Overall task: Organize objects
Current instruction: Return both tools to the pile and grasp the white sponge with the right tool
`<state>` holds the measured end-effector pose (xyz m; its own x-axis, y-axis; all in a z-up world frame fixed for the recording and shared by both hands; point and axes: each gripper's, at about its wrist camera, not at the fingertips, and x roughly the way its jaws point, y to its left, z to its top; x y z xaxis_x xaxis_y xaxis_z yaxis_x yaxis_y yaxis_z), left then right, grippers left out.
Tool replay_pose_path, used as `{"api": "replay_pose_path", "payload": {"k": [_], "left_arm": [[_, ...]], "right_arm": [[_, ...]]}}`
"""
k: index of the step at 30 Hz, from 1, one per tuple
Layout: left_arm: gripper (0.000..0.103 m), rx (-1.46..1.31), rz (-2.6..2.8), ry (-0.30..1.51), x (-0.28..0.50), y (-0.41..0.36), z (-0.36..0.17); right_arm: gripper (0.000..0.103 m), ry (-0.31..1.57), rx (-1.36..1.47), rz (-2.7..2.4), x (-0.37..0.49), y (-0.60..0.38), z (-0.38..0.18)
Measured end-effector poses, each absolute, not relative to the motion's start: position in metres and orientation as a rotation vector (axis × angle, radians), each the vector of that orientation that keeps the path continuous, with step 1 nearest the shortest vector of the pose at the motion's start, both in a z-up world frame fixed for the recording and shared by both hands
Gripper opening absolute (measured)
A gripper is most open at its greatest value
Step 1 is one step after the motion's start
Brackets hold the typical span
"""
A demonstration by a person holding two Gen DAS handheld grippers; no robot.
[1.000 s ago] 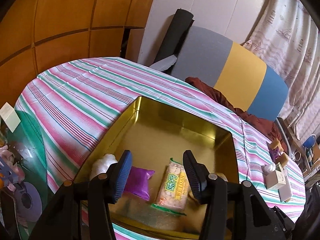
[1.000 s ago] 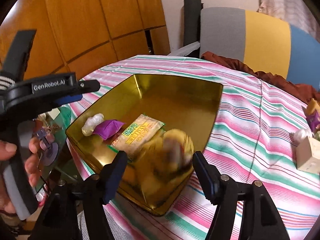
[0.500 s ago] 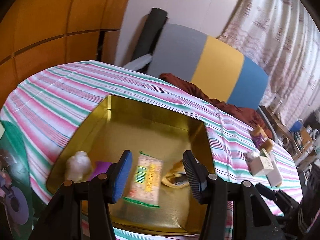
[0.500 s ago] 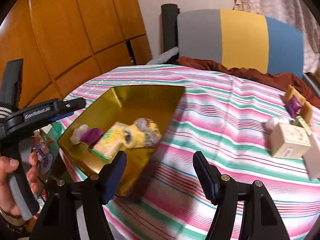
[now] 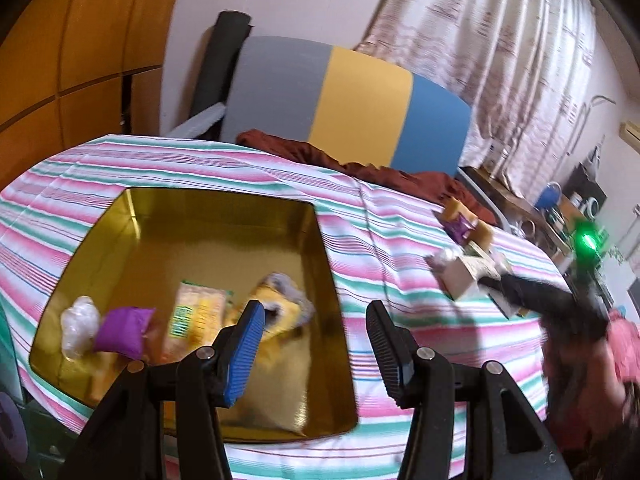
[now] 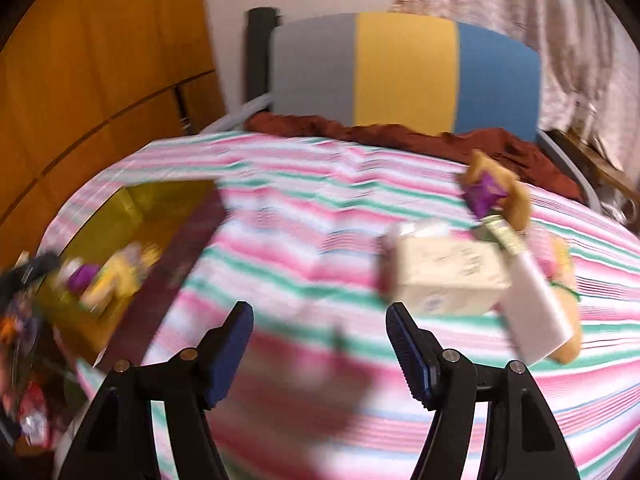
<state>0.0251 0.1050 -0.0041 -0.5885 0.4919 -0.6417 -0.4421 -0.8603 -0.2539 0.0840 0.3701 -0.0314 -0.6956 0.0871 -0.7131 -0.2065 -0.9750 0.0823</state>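
Note:
A gold tin (image 5: 320, 248) (image 6: 132, 208) sits on the striped tablecloth. It holds a white wad (image 5: 78, 330), a purple pouch (image 5: 122, 330), a green-edged snack pack (image 5: 198, 312) and a yellow-grey item (image 5: 280, 304). My left gripper (image 5: 314, 322) hovers open over the tin's near right corner, empty. My right gripper (image 6: 320, 326) is over bare cloth, jaws opening, nothing between them. To its right lie a cream box (image 6: 448, 276) (image 5: 456, 280), a white block (image 6: 536, 312) and a purple-wrapped item (image 6: 484, 194) (image 5: 460, 226). In the left wrist view the right gripper's body appears blurred at far right.
A chair back in grey, yellow and blue (image 5: 348, 96) with a dark red cloth (image 6: 400, 136) stands behind the table. Wooden panels (image 6: 80, 80) are at left, a curtain (image 5: 500, 60) at right. A cluttered shelf (image 5: 568, 208) lies beyond the table's right edge.
Both views swung right. The yellow-grey item left the right gripper and now lies in the tin. The right gripper moved from the tin toward the cream box pile.

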Motion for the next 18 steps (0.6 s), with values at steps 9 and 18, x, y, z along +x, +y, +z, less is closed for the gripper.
{"api": "replay_pose_path", "payload": {"k": [9, 18], "left_arm": [[0.054, -1.019, 2.382, -0.060, 0.042, 0.114, -0.006], [0.054, -1.045, 2.369, -0.068, 0.040, 0.120, -0.012]], "right_arm": [[0.075, 0.375, -1.240, 2.643, 0.020, 0.487, -0.038], [0.077, 0.548, -1.383, 2.704, 0.036, 0.488, -0.046]]}}
